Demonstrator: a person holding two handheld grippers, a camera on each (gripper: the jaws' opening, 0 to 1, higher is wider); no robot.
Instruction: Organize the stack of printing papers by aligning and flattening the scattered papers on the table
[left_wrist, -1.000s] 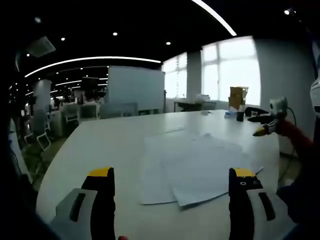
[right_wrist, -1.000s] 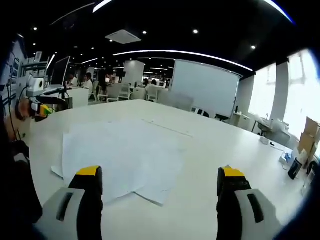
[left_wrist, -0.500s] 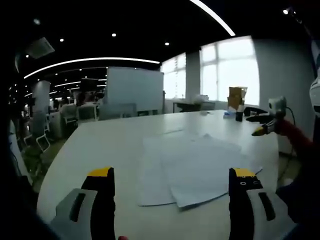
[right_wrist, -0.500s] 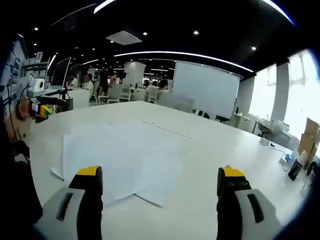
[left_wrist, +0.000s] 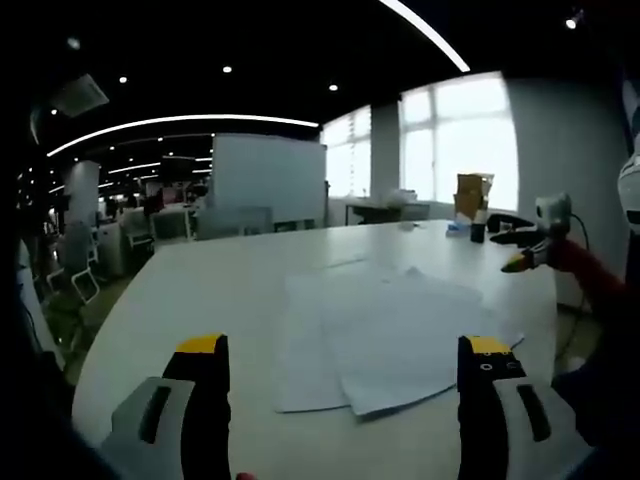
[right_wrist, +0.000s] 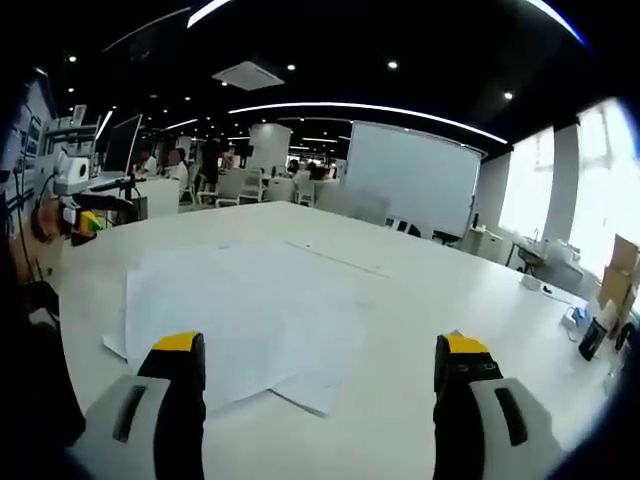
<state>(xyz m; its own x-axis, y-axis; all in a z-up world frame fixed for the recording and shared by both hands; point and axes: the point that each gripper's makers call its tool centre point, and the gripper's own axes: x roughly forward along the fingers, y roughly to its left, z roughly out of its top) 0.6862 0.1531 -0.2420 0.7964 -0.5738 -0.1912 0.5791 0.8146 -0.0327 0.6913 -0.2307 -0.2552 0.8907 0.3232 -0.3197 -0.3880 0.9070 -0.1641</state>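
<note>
Office space with dark ceiling, strip lights and bright windows surrounds a large white table. Loose white papers lie fanned across the tabletop, overlapping at skewed angles, edges out of line, none lifted off the surface.

Left gripper: jaws spread wide, holding nothing, raised above the near table edge. In the left gripper view the papers lie ahead and slightly toward the right jaw, with the nearest corner of the top sheet falling between the two jaws. The right gripper enters this view from the right, beyond the far side of the papers; it is too small there to read its jaw gap.

Right gripper: jaws likewise spread wide and empty. In the right gripper view the papers lie ahead and toward the left jaw, the long spread running away from the camera across the table. The left gripper appears at the left edge, on the opposite side of the sheets.

Governing relation: the papers sit between the two grippers, one on each flank. Judged from this layout, neither gripper is in contact, alignment has not begun, and squaring the sheets calls for pushing inward from both sides. Neither appears clearly nearer.
</note>
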